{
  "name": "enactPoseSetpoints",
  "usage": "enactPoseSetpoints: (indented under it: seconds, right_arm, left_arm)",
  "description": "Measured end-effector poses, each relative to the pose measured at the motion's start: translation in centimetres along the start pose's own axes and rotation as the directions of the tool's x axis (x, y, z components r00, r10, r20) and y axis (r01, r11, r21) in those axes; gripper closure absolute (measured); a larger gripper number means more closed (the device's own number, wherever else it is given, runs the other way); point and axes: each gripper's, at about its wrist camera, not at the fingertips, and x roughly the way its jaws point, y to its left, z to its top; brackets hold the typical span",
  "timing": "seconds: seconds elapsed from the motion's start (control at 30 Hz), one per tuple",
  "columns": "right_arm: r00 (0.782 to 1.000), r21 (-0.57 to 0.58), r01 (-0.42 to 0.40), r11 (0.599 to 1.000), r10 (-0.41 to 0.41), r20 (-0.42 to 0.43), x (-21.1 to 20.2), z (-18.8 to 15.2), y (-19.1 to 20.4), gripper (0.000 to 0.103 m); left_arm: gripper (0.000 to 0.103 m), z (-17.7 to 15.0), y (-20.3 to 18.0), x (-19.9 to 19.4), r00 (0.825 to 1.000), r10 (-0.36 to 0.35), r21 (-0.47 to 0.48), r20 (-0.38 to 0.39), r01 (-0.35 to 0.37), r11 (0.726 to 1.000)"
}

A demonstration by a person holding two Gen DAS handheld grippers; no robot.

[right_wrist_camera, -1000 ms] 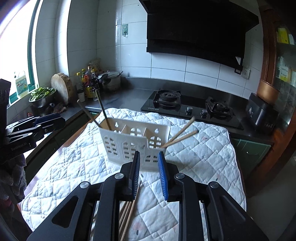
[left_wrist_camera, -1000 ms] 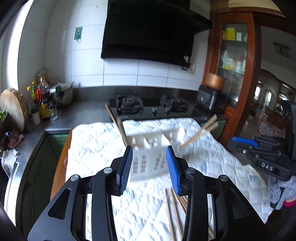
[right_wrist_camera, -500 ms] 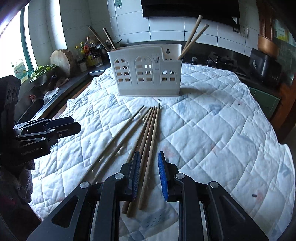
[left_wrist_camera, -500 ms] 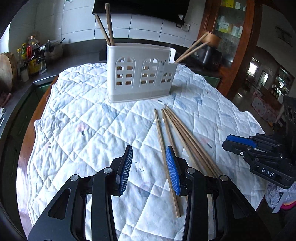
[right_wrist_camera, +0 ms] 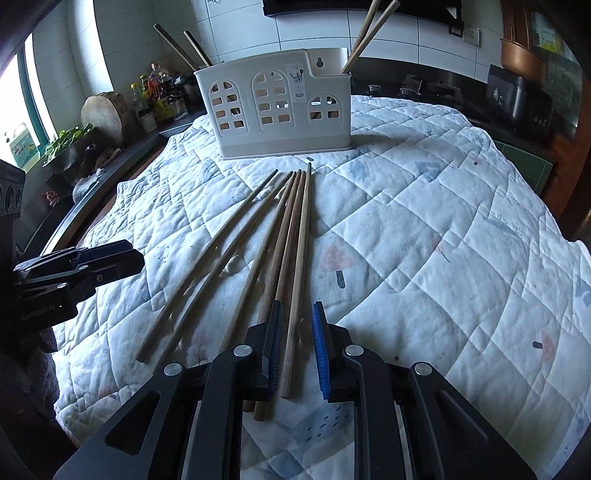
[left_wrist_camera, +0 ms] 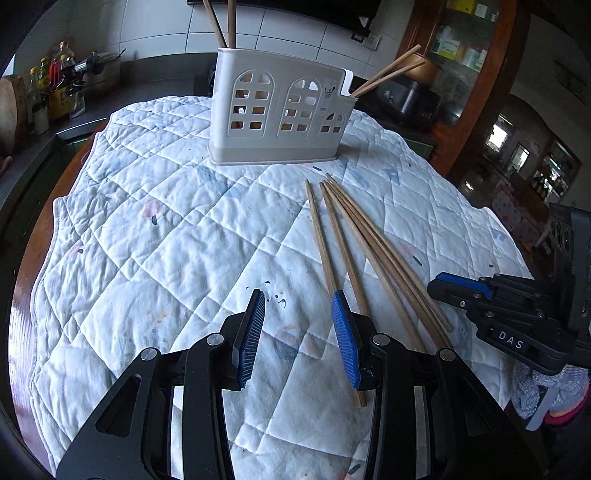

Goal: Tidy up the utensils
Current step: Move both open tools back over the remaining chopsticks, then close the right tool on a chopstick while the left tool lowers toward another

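A white plastic utensil holder (left_wrist_camera: 280, 114) (right_wrist_camera: 277, 107) stands upright on the quilted cloth, with two chopsticks (left_wrist_camera: 221, 22) in its left end and two (left_wrist_camera: 388, 72) in its right end. Several loose wooden chopsticks (left_wrist_camera: 351, 236) (right_wrist_camera: 258, 240) lie fanned on the cloth in front of it. My left gripper (left_wrist_camera: 297, 301) is open and empty, low over the cloth just left of the chopsticks' near ends. My right gripper (right_wrist_camera: 297, 310) is open, its jaws straddling the rightmost chopstick (right_wrist_camera: 299, 266) without closing on it.
The white quilted cloth (left_wrist_camera: 147, 229) covers a round wooden table (left_wrist_camera: 26, 266). Behind are a counter with bottles (left_wrist_camera: 55, 88), a gas stove (right_wrist_camera: 428, 88) and a wooden cabinet (left_wrist_camera: 472, 55). The right gripper shows in the left wrist view (left_wrist_camera: 517, 314).
Both grippers have dropped from above the holder down to the cloth at the near ends of the loose chopsticks. The left jaws have opened wider; the right jaws now straddle one chopstick.
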Motion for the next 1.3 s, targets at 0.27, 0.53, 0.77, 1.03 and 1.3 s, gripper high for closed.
enactPoseSetpoints:
  seconds: [0.27, 0.53, 0.77, 1.03, 1.3]
  right_arm:
    - [1.000, 0.004, 0.017, 1.000, -0.017, -0.005, 0.5, 0.0, 0.0, 0.089]
    - [0.999, 0.010, 0.029, 1.000, -0.028, -0.014, 1.3, -0.1, 0.1, 0.092]
    - [0.999, 0.011, 0.043, 0.999, -0.043, -0.021, 1.9, -0.3, 0.2, 0.093]
    - [0.999, 0.023, 0.043, 0.999, -0.043, -0.011, 1.7, -0.3, -0.1, 0.096]
    - [0.999, 0.030, 0.039, 0.999, -0.039, -0.004, 1.4, -0.3, -0.2, 0.096]
  left_arm:
    - [0.065, -0.4, -0.1, 0.3, 1.000, -0.014, 0.004, -0.017, 0.014, 1.000]
    - [0.065, -0.4, -0.1, 0.4, 0.999, -0.028, 0.008, -0.030, 0.028, 1.000]
    - [0.065, -0.6, -0.4, 0.6, 0.998, -0.051, 0.010, -0.046, 0.052, 0.999]
    - [0.065, -1.1, -1.6, 1.8, 0.996, -0.067, 0.025, -0.067, 0.068, 0.997]
    - [0.068, -1.4, -2.5, 2.9, 0.995, -0.066, 0.016, -0.078, 0.068, 0.998]
